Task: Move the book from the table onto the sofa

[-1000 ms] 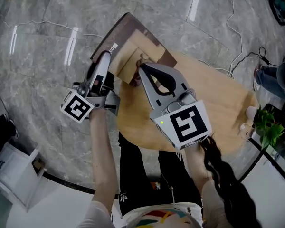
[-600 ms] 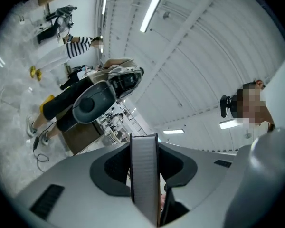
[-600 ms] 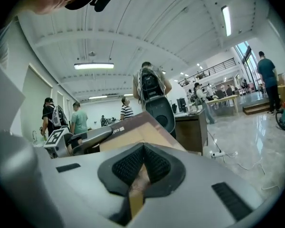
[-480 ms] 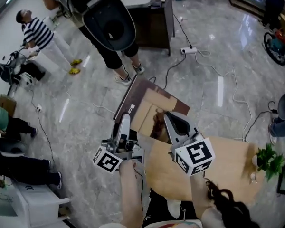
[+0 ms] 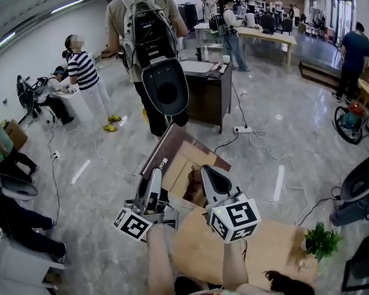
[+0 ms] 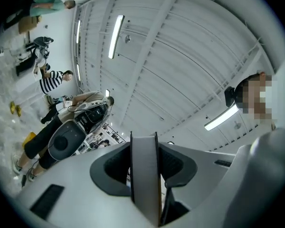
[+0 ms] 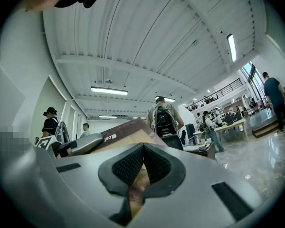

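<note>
book [image 5: 186, 157] now lifted off the table [image 5: 270, 246], in the air past its far edge, left gripper [image 5: 155, 174] and right gripper [image 5: 204, 171] both clamped on it; carry begun, sofa not in view.

Book [image 5: 186, 158], clamped by left gripper [image 5: 154, 178] and right gripper [image 5: 204, 172], has risen off the table [image 5: 267, 251]; the 2 grippers have lifted with it.

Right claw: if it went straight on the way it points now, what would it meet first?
The right claw is shut on the book, which sticks out ahead. Past it, the person with the backpack stands roughly in line, though the distance is unclear.
</note>
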`<action>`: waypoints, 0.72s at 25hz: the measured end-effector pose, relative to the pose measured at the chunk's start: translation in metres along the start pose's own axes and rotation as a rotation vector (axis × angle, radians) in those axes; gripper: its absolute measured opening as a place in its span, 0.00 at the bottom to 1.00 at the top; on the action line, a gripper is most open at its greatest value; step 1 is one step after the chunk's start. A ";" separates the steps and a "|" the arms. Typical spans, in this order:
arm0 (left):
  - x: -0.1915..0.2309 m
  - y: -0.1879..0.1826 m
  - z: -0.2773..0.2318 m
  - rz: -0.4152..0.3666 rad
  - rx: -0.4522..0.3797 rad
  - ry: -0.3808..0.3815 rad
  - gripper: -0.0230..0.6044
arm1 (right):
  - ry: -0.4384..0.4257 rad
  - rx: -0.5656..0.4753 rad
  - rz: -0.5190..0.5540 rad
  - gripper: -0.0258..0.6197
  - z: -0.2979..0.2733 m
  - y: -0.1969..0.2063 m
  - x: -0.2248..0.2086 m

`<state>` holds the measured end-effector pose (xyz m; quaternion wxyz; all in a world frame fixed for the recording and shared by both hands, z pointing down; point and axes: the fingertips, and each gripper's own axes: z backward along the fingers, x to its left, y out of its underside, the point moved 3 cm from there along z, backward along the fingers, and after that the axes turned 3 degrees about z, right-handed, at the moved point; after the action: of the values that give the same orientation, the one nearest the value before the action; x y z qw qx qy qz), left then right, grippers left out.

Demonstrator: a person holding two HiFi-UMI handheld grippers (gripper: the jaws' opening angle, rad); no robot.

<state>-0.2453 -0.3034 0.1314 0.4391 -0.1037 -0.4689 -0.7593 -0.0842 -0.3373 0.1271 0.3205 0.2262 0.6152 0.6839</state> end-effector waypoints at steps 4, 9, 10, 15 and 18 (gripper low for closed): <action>-0.041 -0.027 0.035 -0.065 0.011 -0.003 0.28 | -0.038 -0.026 0.000 0.06 0.022 -0.029 0.045; -0.094 -0.053 0.094 -0.158 0.034 -0.053 0.28 | -0.109 0.012 0.008 0.06 0.055 -0.043 0.116; -0.103 -0.057 0.105 -0.181 0.040 -0.068 0.28 | -0.123 0.020 0.010 0.06 0.061 -0.045 0.130; -0.156 -0.091 0.163 -0.345 0.081 -0.178 0.28 | -0.211 0.049 -0.001 0.06 0.095 -0.053 0.203; -0.182 -0.110 0.195 -0.409 0.052 -0.220 0.28 | -0.273 0.055 -0.008 0.06 0.109 -0.055 0.238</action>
<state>-0.2714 -0.0239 0.0649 0.2248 -0.0774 -0.5446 -0.8043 -0.1635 -0.0884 0.0682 0.3975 0.3236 0.5852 0.6283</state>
